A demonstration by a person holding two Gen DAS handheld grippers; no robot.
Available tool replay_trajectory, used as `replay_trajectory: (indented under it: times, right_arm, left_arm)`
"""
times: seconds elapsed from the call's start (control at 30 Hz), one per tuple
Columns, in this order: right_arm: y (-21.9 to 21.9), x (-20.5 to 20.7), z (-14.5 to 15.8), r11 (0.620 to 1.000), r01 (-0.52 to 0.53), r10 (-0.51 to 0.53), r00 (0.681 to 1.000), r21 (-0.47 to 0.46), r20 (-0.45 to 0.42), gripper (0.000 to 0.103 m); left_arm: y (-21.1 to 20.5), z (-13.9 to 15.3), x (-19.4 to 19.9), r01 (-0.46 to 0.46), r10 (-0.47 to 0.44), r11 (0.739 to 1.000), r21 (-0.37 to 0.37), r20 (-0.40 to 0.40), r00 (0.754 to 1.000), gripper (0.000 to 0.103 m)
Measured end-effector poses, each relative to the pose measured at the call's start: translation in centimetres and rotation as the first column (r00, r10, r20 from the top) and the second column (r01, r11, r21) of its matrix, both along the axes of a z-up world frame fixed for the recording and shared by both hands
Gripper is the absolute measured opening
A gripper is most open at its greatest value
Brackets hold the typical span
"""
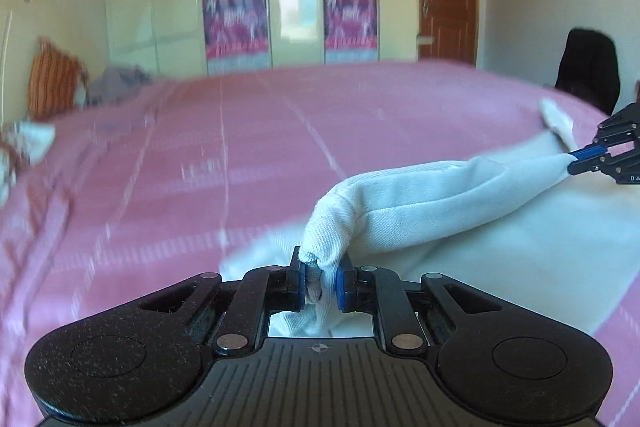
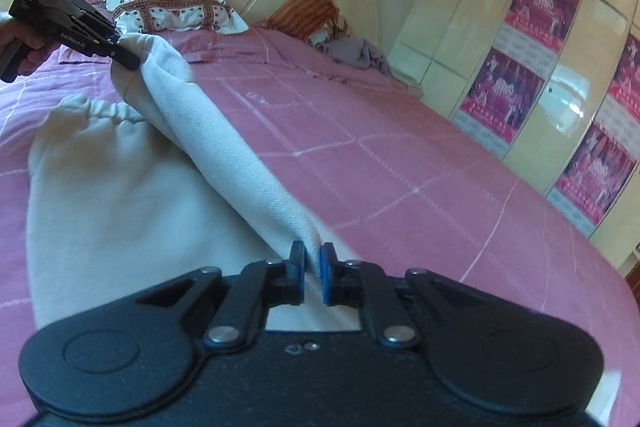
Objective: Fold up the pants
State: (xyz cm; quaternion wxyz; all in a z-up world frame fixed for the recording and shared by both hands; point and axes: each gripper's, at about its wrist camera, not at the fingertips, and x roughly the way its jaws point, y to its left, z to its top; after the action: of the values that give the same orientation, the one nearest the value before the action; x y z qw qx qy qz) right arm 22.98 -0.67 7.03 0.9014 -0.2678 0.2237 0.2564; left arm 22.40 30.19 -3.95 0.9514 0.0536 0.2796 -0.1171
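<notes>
Pants (image 2: 120,195): soft white cloth on the pink bedspread (image 2: 400,155), one edge lifted.
Left gripper (image 1: 321,283) and right gripper (image 2: 312,275) both clamp this edge; limp, light fabric sags between them, so keep it taut.

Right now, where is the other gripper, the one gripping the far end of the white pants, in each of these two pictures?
Left wrist view: the right gripper sits at the right edge, shut on the white pants.
Right wrist view: the left gripper is upper left, shut on the pants' other end.
Shared landmark: the orange striped cushion at the head of the pink bed.
</notes>
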Motion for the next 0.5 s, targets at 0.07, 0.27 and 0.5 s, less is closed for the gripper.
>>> replay_trajectory:
  times: [0.07,0.27,0.5]
  right_arm:
    - [0.6,-1.0,-3.2,0.997,0.079,-0.081,0.991,-0.018,-0.103,0.013]
    - [-1.0,-3.4,-2.8,0.937,0.283,-0.231,0.942,0.203,-0.245,0.032]
    - [-6.0,-0.8,-2.0,0.69,0.56,-0.298,0.796,0.458,-0.526,0.048]
  left_arm:
    - [-0.6,-1.0,-1.3,-0.045,0.044,0.999,-0.011,-0.027,0.999,0.015]
    - [-0.3,0.6,-6.7,-0.232,0.229,0.97,-0.069,-0.057,0.972,0.047]
    - [1.5,1.7,-9.3,-0.372,0.321,0.803,-0.466,-0.187,0.928,0.047]
